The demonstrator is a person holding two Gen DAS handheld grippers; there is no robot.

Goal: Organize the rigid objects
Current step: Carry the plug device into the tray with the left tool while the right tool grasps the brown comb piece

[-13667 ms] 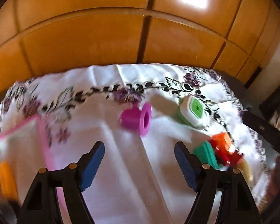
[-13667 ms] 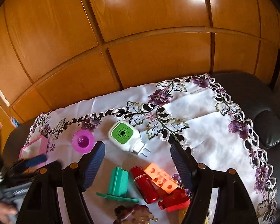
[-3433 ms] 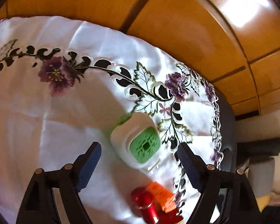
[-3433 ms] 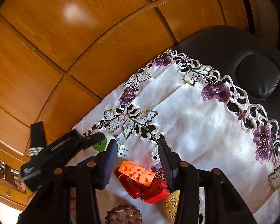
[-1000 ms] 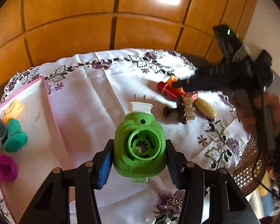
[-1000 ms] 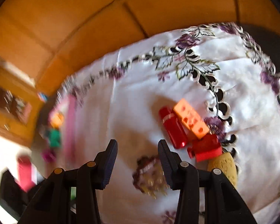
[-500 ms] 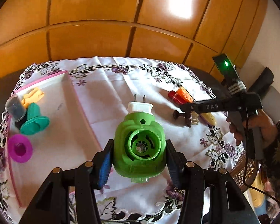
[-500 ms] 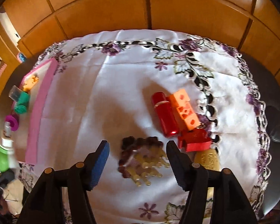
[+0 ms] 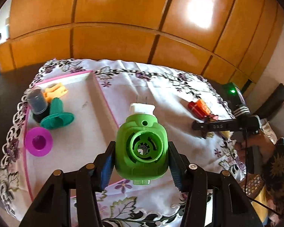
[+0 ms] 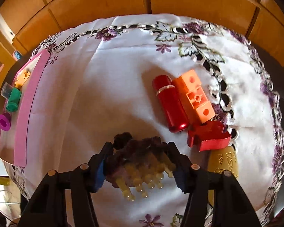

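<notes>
Left gripper [image 9: 142, 160] clamps green plug-in unit [image 9: 142, 147] above pink tray [image 9: 104, 98] edge.

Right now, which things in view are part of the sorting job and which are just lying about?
Part of the job:
- green plug-in unit, shut in the left tongs
- pink tray
- brown bristled brush, between the right tongs
- red cylinder
- orange block

Just lying about:
- embroidered tablecloth
- wooden cabinet
</notes>
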